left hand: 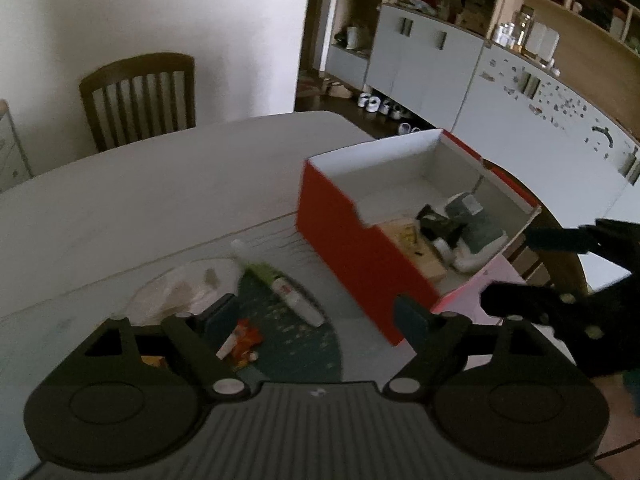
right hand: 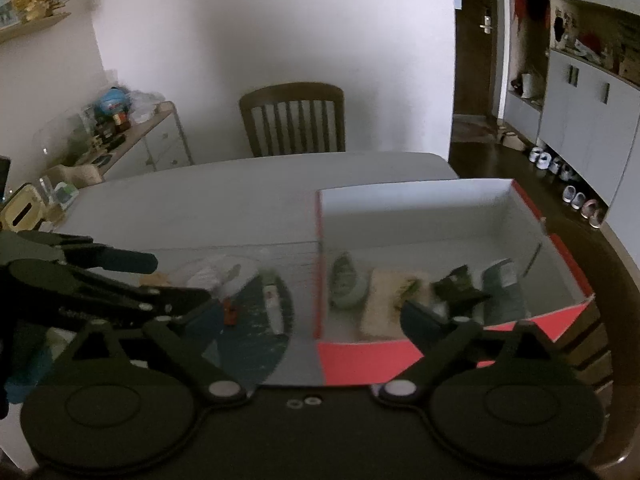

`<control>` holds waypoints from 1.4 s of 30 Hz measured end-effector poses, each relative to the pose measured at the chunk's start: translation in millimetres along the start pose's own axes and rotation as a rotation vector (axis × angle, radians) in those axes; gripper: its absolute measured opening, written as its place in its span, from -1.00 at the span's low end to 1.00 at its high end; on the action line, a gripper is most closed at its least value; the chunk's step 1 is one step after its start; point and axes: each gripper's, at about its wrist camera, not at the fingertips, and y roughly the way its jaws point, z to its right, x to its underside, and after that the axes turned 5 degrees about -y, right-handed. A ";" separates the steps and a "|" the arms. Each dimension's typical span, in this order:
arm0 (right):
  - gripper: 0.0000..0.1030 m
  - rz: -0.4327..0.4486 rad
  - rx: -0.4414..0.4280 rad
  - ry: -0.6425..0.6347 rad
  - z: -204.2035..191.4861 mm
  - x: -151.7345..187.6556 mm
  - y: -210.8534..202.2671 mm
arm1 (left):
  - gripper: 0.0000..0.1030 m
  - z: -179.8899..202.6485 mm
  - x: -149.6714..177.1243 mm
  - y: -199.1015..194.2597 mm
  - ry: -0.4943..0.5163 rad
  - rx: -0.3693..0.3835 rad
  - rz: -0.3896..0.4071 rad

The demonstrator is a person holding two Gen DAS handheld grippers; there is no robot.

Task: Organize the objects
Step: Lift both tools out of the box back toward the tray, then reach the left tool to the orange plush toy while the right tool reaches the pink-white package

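White table bears a red box — white-lined, part-filled — both hand-held grippers agape, empty.

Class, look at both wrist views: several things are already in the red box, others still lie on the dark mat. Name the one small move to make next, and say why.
Probably lower the left gripper onto the white-and-green tube and close on it. Both grippers are open and empty, the tube lies loose on the dark mat just ahead of the left fingers, and the red box beside it has bare floor left.

We log a home dining room: white oval table, slatted dark wooden chair, grey-white storage cabinets, floor-lined shoes.
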 end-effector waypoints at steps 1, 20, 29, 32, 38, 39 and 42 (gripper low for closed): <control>0.96 0.001 -0.001 -0.005 -5.0 0.3 0.7 | 0.64 -6.4 1.5 -1.6 -0.005 -0.001 0.001; 0.98 -0.125 -0.071 -0.072 -108.8 19.2 58.5 | 1.00 -125.6 31.9 -11.3 -0.065 -0.130 0.024; 0.97 -0.230 -0.064 -0.115 -132.5 31.8 99.9 | 1.00 -160.1 47.3 22.4 -0.054 -0.158 -0.031; 0.95 -0.250 -0.070 -0.136 -139.6 33.9 109.0 | 1.00 -162.3 50.3 34.2 -0.030 -0.160 -0.046; 0.92 -0.282 -0.084 -0.147 -153.6 37.9 128.1 | 1.00 -158.5 48.4 56.2 0.028 -0.145 -0.062; 0.92 -0.292 -0.083 -0.138 -154.4 39.3 132.0 | 1.00 -157.9 47.9 59.8 0.040 -0.146 -0.064; 0.92 -0.321 -0.087 -0.068 -151.4 40.8 142.6 | 1.00 -156.1 47.3 70.1 0.069 -0.150 -0.067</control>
